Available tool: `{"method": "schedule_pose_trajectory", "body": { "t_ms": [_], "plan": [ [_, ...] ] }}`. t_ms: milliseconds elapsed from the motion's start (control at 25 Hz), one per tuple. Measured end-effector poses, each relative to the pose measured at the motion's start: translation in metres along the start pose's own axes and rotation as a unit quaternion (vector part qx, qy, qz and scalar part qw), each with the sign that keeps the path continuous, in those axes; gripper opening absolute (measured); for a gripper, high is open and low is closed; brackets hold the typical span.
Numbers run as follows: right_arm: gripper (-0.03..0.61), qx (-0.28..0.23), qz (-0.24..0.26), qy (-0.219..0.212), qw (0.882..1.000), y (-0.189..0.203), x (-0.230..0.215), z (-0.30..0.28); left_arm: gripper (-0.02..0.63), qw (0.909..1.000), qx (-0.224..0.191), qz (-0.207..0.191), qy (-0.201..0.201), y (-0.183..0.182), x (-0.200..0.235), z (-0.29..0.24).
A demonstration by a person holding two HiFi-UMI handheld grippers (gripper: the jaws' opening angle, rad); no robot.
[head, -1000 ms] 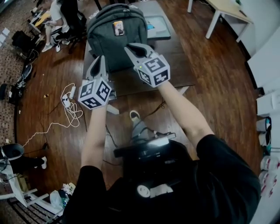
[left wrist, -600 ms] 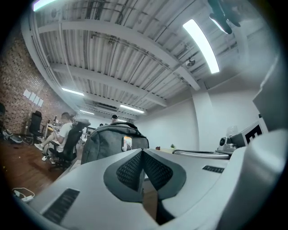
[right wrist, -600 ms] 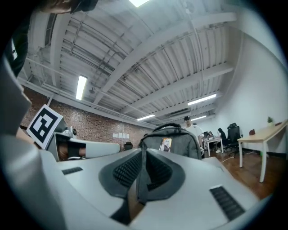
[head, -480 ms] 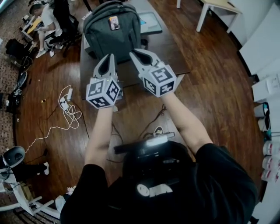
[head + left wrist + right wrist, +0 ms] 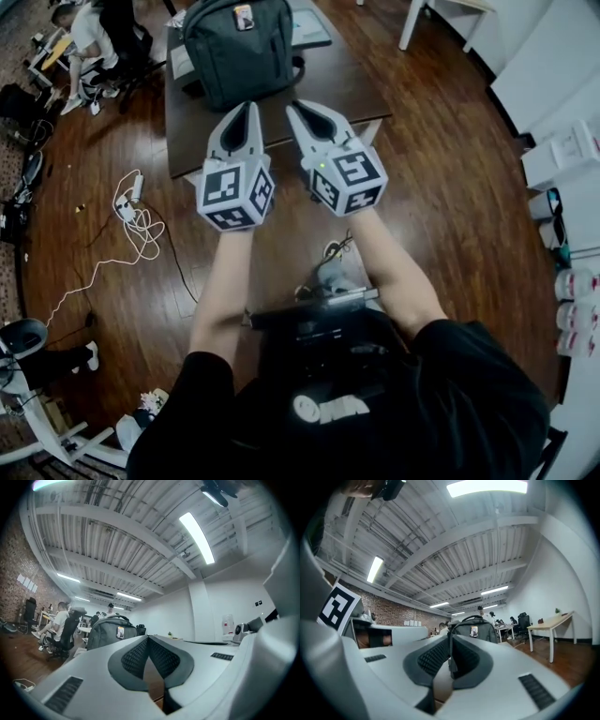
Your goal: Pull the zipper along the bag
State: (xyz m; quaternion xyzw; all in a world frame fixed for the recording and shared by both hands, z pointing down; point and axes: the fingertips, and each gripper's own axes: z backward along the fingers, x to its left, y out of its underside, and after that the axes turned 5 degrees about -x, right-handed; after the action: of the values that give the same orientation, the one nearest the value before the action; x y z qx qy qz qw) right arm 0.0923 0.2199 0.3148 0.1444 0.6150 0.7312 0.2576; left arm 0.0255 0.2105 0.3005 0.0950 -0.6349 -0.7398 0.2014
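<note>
A grey backpack stands upright on the dark wooden table, with a small tag on its front. It also shows in the left gripper view as the backpack and in the right gripper view as the backpack. My left gripper is held out level, well short of the bag, its jaws shut with nothing between them. Beside it my right gripper points at the table too, shut and empty. The zipper's pull cannot be made out from here.
A laptop or tablet lies on the table behind the bag. A white cable coils on the wooden floor at left. People sit at desks at the back left. A white table stands at the back right.
Both grippers have drawn back from the backpack toward me. The bag now lies farther up in the head view, and the grippers hang over the table's near edge.
</note>
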Motion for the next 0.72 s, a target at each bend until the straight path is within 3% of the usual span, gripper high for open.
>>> {"method": "schedule_pose_trajectory", "body": {
  "t_ms": [240, 440, 720],
  "plan": [
    [0.035, 0.003, 0.023, 0.038, 0.999, -0.014, 0.021, 0.029, 0.000, 0.9992, -0.002, 0.010, -0.038, -0.008, -0.013, 0.025],
    [0.035, 0.008, 0.019, 0.029, 0.999, -0.014, 0.030, 0.037, 0.000, 0.9971, -0.009, -0.008, -0.076, -0.010, -0.019, 0.036],
    [0.034, 0.005, 0.005, 0.013, 1.000, -0.021, 0.024, 0.047, 0.000, 0.9972, -0.008, -0.009, -0.074, -0.009, -0.038, 0.038]
  ]
}}
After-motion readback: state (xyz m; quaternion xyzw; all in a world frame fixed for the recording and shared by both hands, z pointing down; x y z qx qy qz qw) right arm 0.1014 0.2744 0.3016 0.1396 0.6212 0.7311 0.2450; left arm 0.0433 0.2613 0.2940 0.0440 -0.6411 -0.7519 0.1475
